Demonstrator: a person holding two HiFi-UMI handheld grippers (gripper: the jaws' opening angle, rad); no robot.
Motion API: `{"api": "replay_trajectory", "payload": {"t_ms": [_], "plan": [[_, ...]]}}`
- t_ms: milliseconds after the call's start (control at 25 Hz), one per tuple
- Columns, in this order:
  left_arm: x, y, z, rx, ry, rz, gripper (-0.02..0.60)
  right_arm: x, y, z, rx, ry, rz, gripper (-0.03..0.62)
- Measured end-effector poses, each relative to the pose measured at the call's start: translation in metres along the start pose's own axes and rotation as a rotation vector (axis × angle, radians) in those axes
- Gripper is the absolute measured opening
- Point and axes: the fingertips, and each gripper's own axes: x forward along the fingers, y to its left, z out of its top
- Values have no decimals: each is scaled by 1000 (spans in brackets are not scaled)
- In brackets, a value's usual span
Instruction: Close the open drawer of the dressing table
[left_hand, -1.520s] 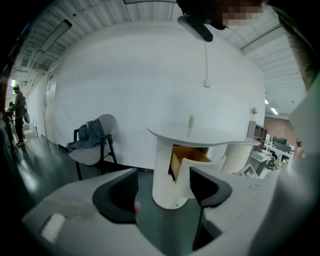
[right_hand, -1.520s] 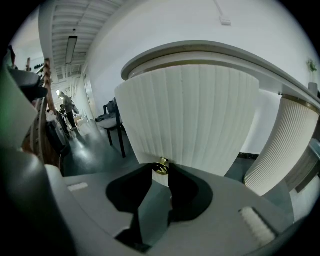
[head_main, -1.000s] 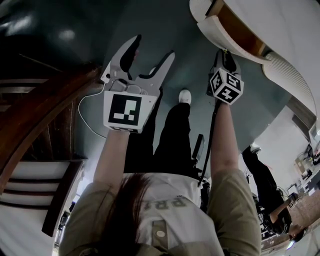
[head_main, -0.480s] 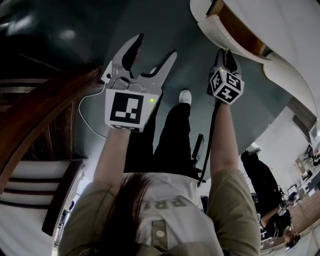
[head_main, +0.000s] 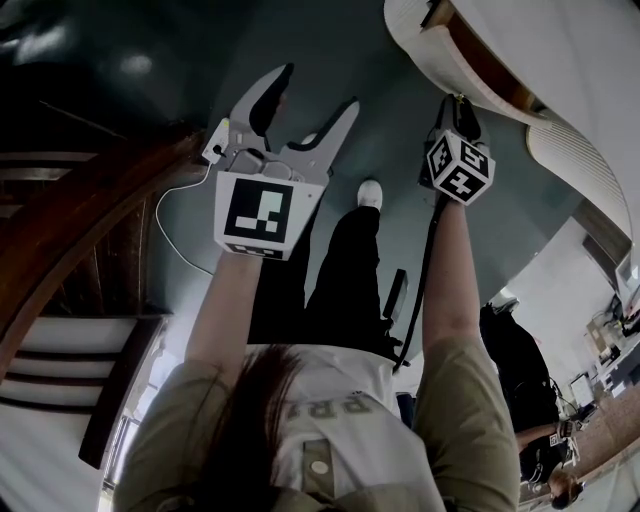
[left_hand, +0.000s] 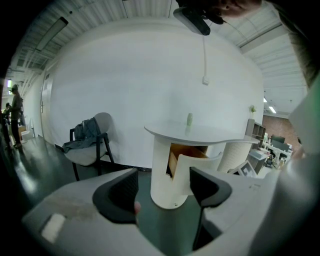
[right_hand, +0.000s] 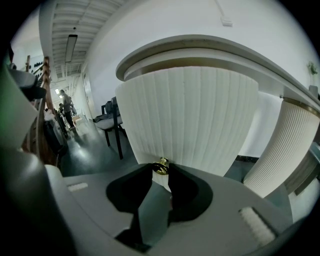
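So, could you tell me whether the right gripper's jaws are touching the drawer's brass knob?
Touching. In the right gripper view, the right gripper has its jaws pinched on the brass knob of the drawer front, no gap either side.

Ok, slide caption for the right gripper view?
Right gripper closed on the brass knob of the ribbed white drawer front, tabletop curving above.

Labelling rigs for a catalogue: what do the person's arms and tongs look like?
Pale grey left tongs and right tongs, black pads, each with a white cube of black square markers. A black cable follows the right arm, a white cable by the left. Short olive sleeves.
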Motion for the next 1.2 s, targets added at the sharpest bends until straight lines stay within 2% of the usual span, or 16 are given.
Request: {"api": "replay_trajectory", "payload": {"t_ms": [160, 320, 1200], "plan": [[4, -1, 1, -23, 6, 7, 339, 3, -3, 5, -4, -2, -1, 104], [8, -3, -1, -1, 9, -1, 339, 5, -4, 6, -1, -5, 1, 104], [24, -4, -9, -11, 27, 2, 339, 22, -8, 21, -6, -26, 1, 104]]}}
